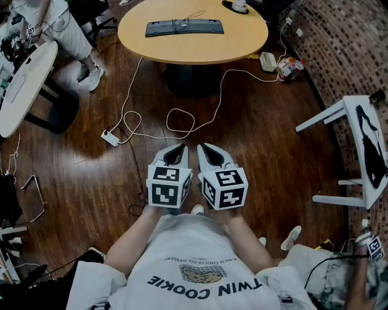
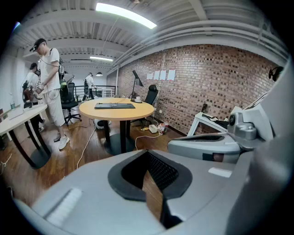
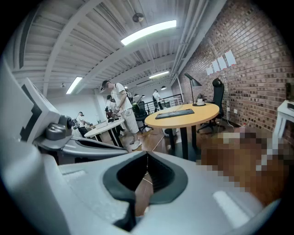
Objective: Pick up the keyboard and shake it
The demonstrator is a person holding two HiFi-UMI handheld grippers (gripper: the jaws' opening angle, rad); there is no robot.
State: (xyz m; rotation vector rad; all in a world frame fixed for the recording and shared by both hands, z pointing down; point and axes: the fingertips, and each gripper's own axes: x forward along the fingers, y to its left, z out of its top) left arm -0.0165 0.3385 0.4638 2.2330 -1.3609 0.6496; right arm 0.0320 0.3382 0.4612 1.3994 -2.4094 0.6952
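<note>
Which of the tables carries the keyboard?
The round wooden table, far ahead: the dark keyboard lies on it. The other table, at left, is white.

Keyboard (image 1: 184, 27): one, at 12 o'clock on the round table.
Round table (image 1: 242, 45): one, with a wooden top.
White table (image 1: 24, 85): one, at 10 o'clock.
Grippers: two, the left gripper (image 1: 177, 149) and the right gripper (image 1: 204, 149), side by side at 6 o'clock.
Marker cube (image 1: 168, 186): two, one on each gripper.
Cup (image 1: 240, 5): one, at the round table's 1 o'clock edge.
Power strip (image 1: 110, 138): one, on the floor at 9 o'clock.
White stand (image 1: 321, 116): one, at 3 o'clock.
Person (image 2: 49, 87): one standing by the white table, and at least two more farther back.
</note>
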